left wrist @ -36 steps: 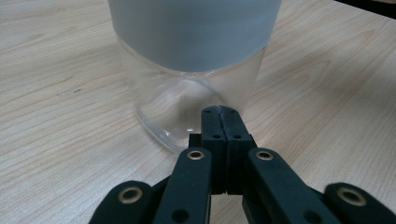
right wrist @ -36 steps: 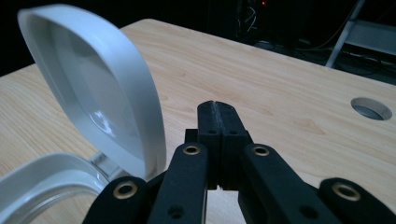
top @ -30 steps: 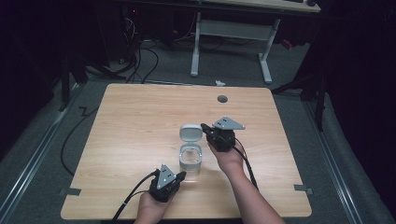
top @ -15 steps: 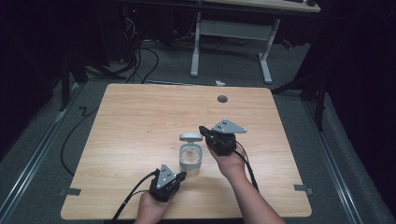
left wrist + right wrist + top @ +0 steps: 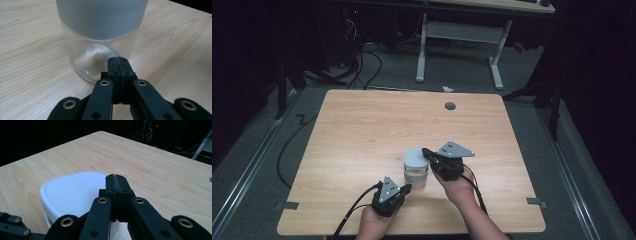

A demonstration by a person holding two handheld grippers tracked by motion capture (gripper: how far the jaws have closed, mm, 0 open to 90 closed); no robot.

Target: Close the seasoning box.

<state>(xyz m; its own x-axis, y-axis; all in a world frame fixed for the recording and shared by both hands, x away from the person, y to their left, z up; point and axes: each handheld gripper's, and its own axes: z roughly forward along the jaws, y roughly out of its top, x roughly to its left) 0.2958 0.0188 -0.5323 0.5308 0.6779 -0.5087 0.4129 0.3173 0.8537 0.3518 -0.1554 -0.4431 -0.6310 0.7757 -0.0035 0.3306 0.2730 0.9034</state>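
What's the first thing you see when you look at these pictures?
A clear jar with a white lid stands near the front of the wooden table. The left gripper rests low beside the jar's base, its jaws shut with nothing between them. The right gripper is up at the lid's edge, jaws shut too.

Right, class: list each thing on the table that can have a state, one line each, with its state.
container: clear, upright on the table, lid on it.
lid: white, sits on the container's top; whether pressed home is unclear.
left gripper: shut, holds nothing, tips at the container's base.
right gripper: shut, holds nothing, tips over the lid.
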